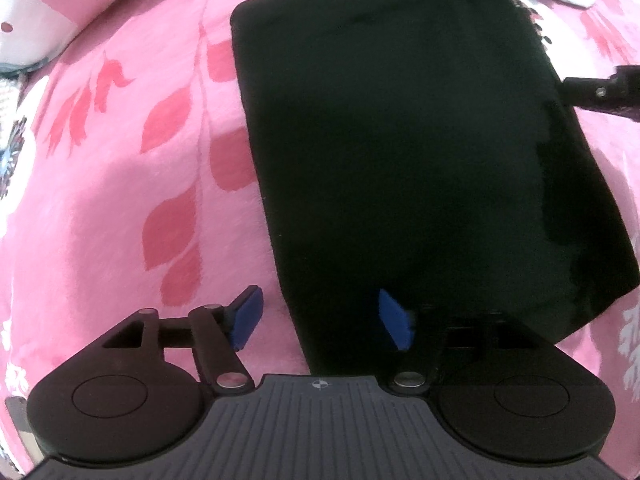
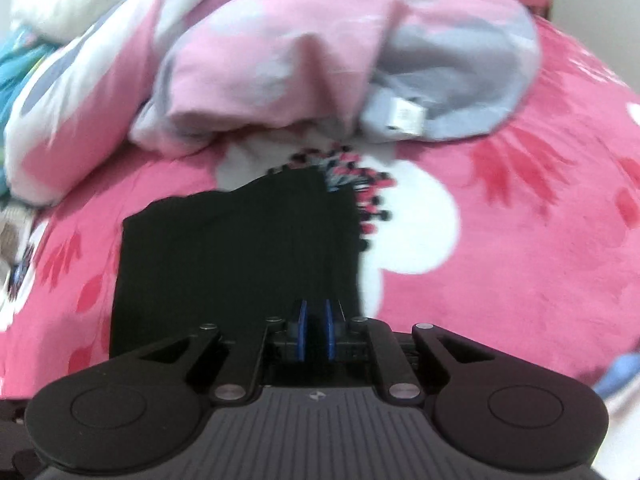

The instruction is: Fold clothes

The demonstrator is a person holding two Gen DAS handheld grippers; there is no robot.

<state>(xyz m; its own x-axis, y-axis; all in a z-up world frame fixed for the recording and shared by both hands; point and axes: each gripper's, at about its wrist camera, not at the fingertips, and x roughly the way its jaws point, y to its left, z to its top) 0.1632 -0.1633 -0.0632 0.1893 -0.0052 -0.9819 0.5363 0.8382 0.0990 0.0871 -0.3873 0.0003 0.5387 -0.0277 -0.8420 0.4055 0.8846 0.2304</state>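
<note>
The left gripper [image 1: 320,320] has its blue pads [image 1: 248,316] wide apart, with nothing squeezed between them. One pad is over the pink blanket [image 1: 120,200]; the other is over the near edge of the black folded cloth [image 1: 400,140]. This view shows the whole cloth lying flat, and the right gripper [image 1: 596,94] poking in at its right side.

In its own view the right gripper [image 2: 315,334] has its pads nearly together over the cloth's [image 2: 224,256] right part; whether they pinch it is hard to tell. Only here do you see the crumpled pink and grey bedding [image 2: 320,60] far behind.
</note>
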